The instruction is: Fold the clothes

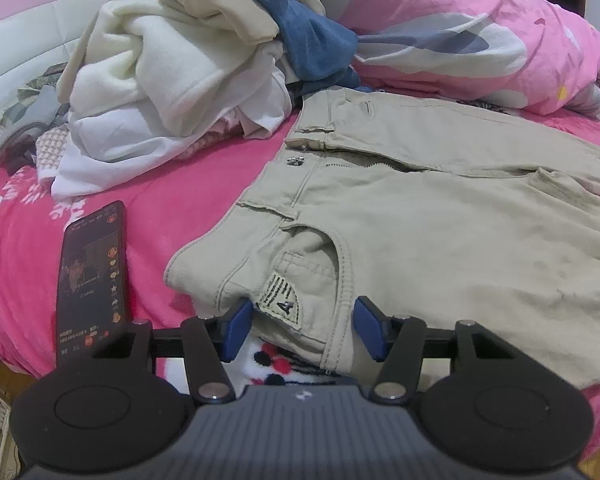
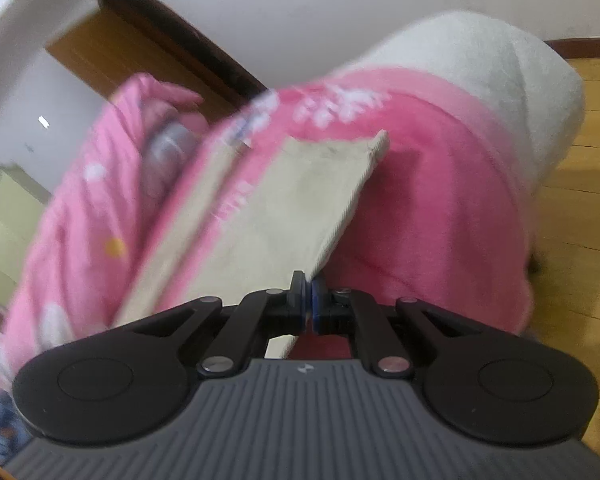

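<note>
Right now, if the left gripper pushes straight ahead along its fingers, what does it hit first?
Most likely the khaki trousers. The left gripper is open, its jaws either side of the pocket corner with the sewn label. The fabric lies directly ahead, apparently very close, though depth is hard to judge.

The left claw (image 1: pixel 303 330) stands open, its two blue-padded fingers (image 1: pixel 238 330) spread wide apart, each carried on black linkage arms that hinge back to the grey ribbed body at the bottom of the left wrist view. It sits low and level, the pads angled slightly inward, with the khaki trousers (image 1: pixel 420 232) lying between and just past the fingertips; whether the pads touch the cloth cannot be told.

The right claw (image 2: pixel 308 306) is closed, its fingers drawn together so the blue pads meet, pinching the near edge of a khaki trouser leg (image 2: pixel 300 204). Its linkage arms are folded inward. The right wrist view is tilted and blurred.
</note>
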The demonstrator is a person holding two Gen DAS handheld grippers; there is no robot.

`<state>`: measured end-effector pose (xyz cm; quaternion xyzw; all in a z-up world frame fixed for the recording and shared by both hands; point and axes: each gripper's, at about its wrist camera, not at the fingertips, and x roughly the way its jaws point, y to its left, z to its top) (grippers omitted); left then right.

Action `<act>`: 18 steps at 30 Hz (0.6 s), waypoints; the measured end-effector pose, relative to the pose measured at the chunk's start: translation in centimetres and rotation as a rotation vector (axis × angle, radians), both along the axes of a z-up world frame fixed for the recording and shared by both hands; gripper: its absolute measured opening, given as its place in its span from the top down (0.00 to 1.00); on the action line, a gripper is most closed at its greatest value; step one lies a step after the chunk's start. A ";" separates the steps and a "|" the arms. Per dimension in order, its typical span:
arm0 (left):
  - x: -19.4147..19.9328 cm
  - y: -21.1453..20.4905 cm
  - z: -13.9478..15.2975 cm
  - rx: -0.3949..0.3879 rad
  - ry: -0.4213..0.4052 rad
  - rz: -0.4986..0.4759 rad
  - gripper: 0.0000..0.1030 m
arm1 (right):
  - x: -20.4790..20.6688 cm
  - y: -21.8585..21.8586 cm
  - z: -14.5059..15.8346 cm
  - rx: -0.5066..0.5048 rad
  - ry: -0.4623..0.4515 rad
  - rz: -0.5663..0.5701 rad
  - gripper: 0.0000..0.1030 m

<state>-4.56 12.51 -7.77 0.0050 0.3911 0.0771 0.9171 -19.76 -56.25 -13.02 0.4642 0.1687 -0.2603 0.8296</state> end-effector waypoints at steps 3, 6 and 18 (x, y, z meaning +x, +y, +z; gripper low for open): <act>-0.3 0.0 0.3 0.011 -0.008 -0.008 0.44 | -1.1 0.3 0.7 -0.029 0.064 -0.047 0.89; -0.9 -0.1 1.0 0.042 -0.033 -0.033 0.45 | -2.6 2.3 3.1 -0.150 0.132 -0.055 0.89; 0.5 -5.7 0.6 0.056 -0.018 -0.231 0.28 | 14.0 26.0 3.9 -0.604 0.150 0.814 0.88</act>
